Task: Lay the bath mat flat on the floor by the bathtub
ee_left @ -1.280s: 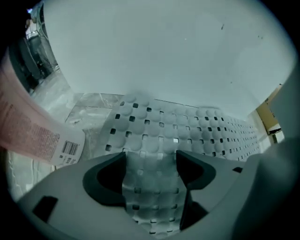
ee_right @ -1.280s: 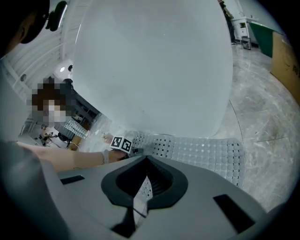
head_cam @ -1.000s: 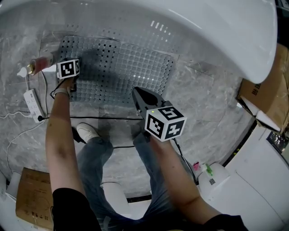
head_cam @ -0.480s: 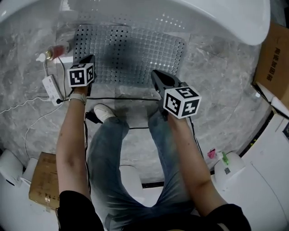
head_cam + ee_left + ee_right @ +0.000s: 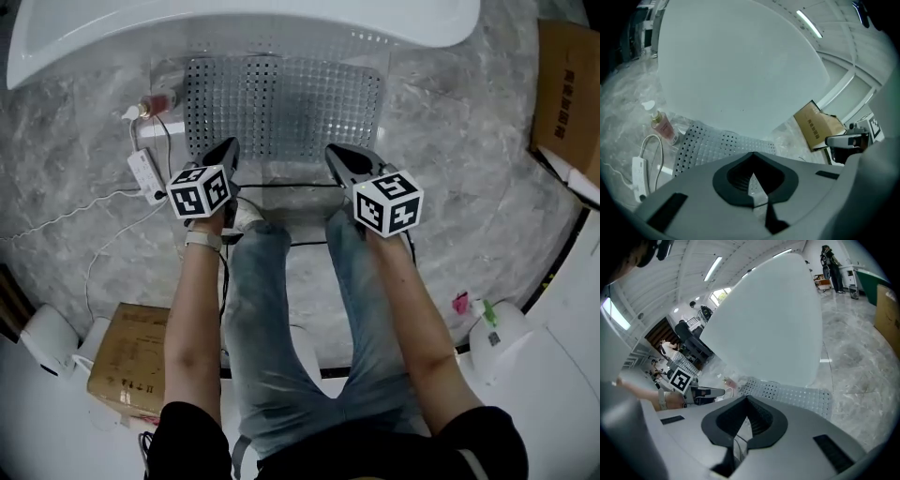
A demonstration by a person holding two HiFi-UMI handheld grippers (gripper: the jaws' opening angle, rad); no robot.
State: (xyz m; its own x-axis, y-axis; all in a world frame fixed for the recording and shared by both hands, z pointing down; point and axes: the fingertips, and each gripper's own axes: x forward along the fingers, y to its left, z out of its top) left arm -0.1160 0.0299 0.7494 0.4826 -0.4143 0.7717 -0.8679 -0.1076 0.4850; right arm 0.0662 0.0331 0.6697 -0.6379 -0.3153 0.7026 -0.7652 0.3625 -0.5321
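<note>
Bath mat (image 5: pixel 281 108) flat on floor (image 5: pixel 450 187) by bathtub (image 5: pixel 234 28).
Left gripper (image 5: pixel 228 148), right gripper (image 5: pixel 336 155) above its near edge, jaws closed, empty.

Head view overhead; both gripper views toward bath mat (image 5: pixel 281 103)

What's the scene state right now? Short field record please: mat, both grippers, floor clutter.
bath mat: lies flat on the floor, far edge at the bathtub
left gripper: jaws together, nothing held; over the mat's near left corner in the head view
right gripper: jaws together, nothing held; over the mat's near edge
pink bottle: on the floor just left of the mat
power strip: on the floor, left of the mat
task: mat looks laid out
</note>
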